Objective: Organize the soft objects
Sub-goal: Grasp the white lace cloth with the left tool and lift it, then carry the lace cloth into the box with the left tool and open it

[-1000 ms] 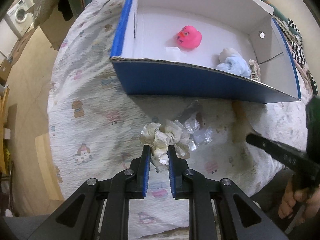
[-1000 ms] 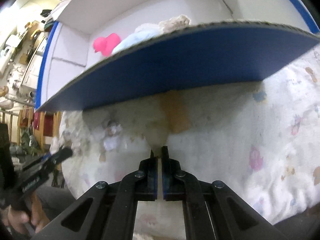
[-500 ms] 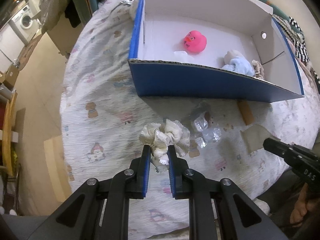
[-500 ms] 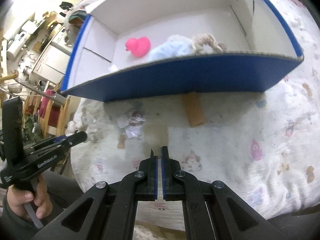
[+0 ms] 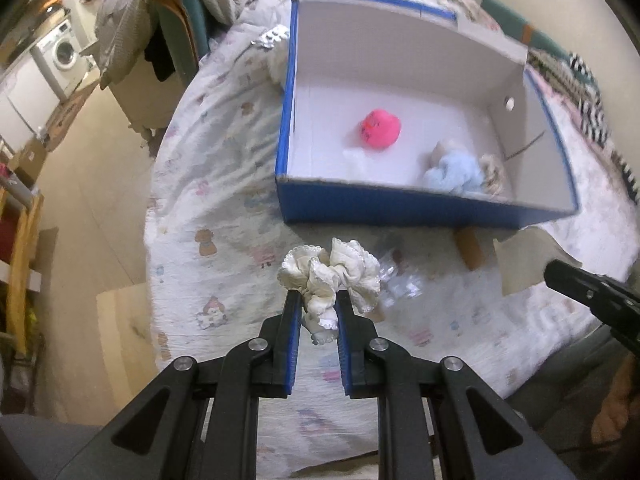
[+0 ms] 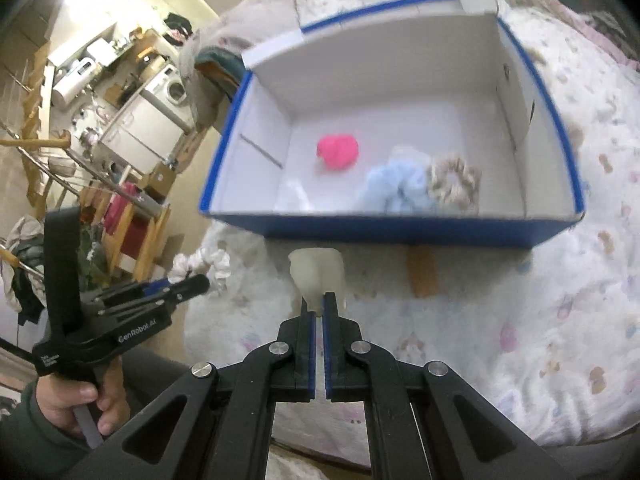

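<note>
My left gripper [image 5: 318, 300] is shut on a cream ruffled scrunchie [image 5: 332, 274] and holds it above the bed in front of the blue box [image 5: 420, 212]. My right gripper [image 6: 319, 300] is shut on a thin pale sheet [image 6: 318, 274], also raised before the box [image 6: 400, 232]. Inside the box lie a pink rubber duck [image 5: 380, 128], a light blue scrunchie [image 5: 456, 172] and a beige scrunchie [image 6: 454, 186]. The left gripper with its scrunchie also shows in the right wrist view [image 6: 192, 282]. The right gripper's tip shows in the left wrist view [image 5: 560, 274].
A crumpled clear plastic piece [image 5: 400, 284] and a small brown block [image 5: 470, 246] lie on the patterned bedspread [image 5: 224, 216] before the box. A chair with draped clothes [image 5: 168, 20] stands at the back left. The bed edge drops to the floor on the left.
Both grippers have risen and pulled back from the box with their loads, so the box interior now shows more from above. The right gripper lifted the pale sheet off the bed.
</note>
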The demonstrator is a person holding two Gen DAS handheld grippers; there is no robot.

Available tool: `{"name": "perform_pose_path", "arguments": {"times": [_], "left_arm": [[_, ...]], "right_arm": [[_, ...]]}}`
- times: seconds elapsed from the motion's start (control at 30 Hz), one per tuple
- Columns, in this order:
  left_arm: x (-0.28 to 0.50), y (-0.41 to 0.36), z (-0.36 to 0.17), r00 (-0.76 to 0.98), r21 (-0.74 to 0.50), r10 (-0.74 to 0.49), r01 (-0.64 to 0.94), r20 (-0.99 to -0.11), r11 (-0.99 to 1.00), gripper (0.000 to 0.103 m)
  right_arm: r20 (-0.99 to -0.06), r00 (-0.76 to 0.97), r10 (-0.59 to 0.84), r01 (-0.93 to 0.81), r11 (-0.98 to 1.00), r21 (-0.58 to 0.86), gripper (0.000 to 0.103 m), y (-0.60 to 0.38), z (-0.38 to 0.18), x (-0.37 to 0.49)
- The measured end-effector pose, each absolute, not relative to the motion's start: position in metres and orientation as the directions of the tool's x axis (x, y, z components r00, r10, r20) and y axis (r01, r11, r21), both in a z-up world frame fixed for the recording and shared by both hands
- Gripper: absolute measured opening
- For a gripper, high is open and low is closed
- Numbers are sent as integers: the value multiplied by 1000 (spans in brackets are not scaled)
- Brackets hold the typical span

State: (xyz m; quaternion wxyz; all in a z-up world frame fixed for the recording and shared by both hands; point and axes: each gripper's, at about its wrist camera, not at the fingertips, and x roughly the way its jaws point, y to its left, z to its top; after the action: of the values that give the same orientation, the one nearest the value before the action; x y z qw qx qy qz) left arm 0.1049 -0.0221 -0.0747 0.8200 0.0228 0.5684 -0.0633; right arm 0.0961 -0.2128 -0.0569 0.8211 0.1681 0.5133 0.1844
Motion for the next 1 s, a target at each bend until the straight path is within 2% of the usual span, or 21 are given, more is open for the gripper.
{"name": "perform_pose_path", "arguments": {"times": [0.1, 0.53, 0.87, 1.0], "left_arm": [[107, -20, -60, 359, -76, -114, 119, -926, 990, 15], [149, -38, -12, 449, -46, -111, 155, -887, 987, 15], [194, -63, -15, 466, -10, -95, 181, -880, 984, 15], [210, -66, -30, 476, -10, -88, 163, -875, 987, 15]], "right_arm": [[-757, 437, 485, -133, 868, 479, 5, -219, -43, 100], [-733, 517, 442, -124, 886, 446, 5, -245, -12, 141], [-728, 553, 405, -75, 894, 441, 5, -268, -18, 183], [-741, 562, 368, -26, 903, 428, 5, -275, -41, 193]]}}
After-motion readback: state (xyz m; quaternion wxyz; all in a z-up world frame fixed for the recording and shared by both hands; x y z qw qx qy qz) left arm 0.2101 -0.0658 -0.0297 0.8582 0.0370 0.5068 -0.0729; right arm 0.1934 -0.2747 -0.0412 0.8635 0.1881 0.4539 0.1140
